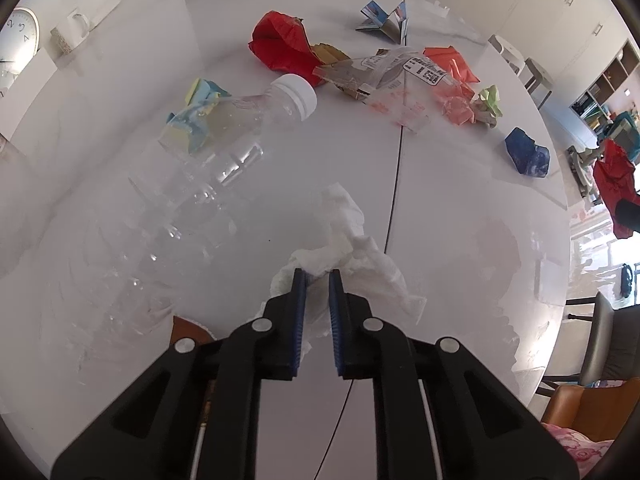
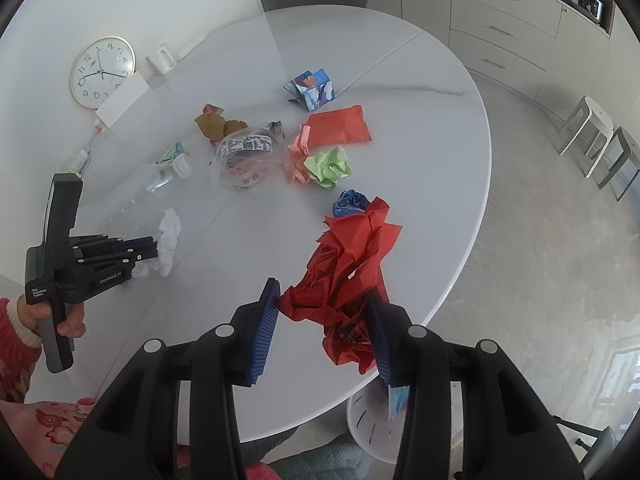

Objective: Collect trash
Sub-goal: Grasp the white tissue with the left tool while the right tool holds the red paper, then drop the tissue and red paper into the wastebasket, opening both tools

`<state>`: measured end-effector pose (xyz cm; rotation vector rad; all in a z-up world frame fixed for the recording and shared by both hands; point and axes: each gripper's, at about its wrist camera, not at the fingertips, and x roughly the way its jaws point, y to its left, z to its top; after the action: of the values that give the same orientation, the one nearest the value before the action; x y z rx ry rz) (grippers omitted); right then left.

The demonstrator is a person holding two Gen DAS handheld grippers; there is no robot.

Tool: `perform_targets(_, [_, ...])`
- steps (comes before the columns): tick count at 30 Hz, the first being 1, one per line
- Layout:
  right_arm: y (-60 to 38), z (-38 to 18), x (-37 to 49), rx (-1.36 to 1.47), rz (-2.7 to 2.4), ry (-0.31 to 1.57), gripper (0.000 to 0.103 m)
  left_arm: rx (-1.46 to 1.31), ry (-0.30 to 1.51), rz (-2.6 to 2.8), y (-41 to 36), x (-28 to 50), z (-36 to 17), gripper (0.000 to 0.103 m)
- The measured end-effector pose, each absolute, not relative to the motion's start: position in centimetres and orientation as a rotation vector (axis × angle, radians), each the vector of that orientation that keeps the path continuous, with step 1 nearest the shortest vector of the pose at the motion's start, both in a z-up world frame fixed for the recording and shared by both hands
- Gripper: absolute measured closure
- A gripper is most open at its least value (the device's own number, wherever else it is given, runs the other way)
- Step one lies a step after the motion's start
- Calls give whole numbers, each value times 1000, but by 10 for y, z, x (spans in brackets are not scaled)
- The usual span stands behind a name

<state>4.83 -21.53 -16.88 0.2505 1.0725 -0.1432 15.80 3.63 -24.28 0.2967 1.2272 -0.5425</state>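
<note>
My left gripper [image 1: 318, 276] is shut on a crumpled white tissue [image 1: 352, 240] lying on the round white table [image 1: 460, 200]; it also shows in the right wrist view [image 2: 154, 250] with the tissue [image 2: 168, 236]. My right gripper [image 2: 324, 300] has its jaws apart around a crumpled red paper [image 2: 352, 264], which touches both pads above the table's near edge. A white bin [image 2: 372, 428] with a blue scrap stands on the floor below it.
On the table lie a clear plastic bottle [image 1: 224, 152], a clear plastic bag [image 1: 392, 84], red paper [image 1: 280, 46], green paper ball [image 2: 330, 168], blue paper ball [image 1: 526, 152], orange paper [image 2: 340, 124] and a folded picture card [image 2: 314, 88]. A clock [image 2: 102, 70] leans at the back.
</note>
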Motion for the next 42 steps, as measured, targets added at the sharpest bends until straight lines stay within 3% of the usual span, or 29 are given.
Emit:
perform_targets(4, [-225,-165,39,265,-162,1055,60,287,1204,-558,32,153,-233,99])
perform_targets(24, [-272,-159,-6,357,-228,1015,59,278,1173,-561,27,139,-207,99])
perform_targets(25, [-272,-159,-6,357,-227,1016,59,299,1183,-567,24,140,-209,91])
perform_targets(26, [-272,-159,-5,356,-227,1016,59,323,1197,-574,22,140,-213,65])
perform_targets(28, [-272,-158,-4,354,-226,1016,59,377,1166,-568,17,137,-216,34])
perform_targets(29, [-271,-158,-4,352,-225,1018,59,402,1142,-574,14,135,-217,29])
perform_targets(37, [-268,-160,-5,358,-238,1032,59,534,1202,-640,-4,140,-247,29])
perform_targets(39, [-268,-160,-5,359,-243,1032,59,540,1218,-659,-4,141,-252,50])
perform_targets(40, [-267,-159,-6,360,-246,1032,59,532,1235,-671,-4,142,-254,67])
perform_targets(42, [-268,-159,-7,363,-250,1030,59,492,1253,-679,0,145,-251,82])
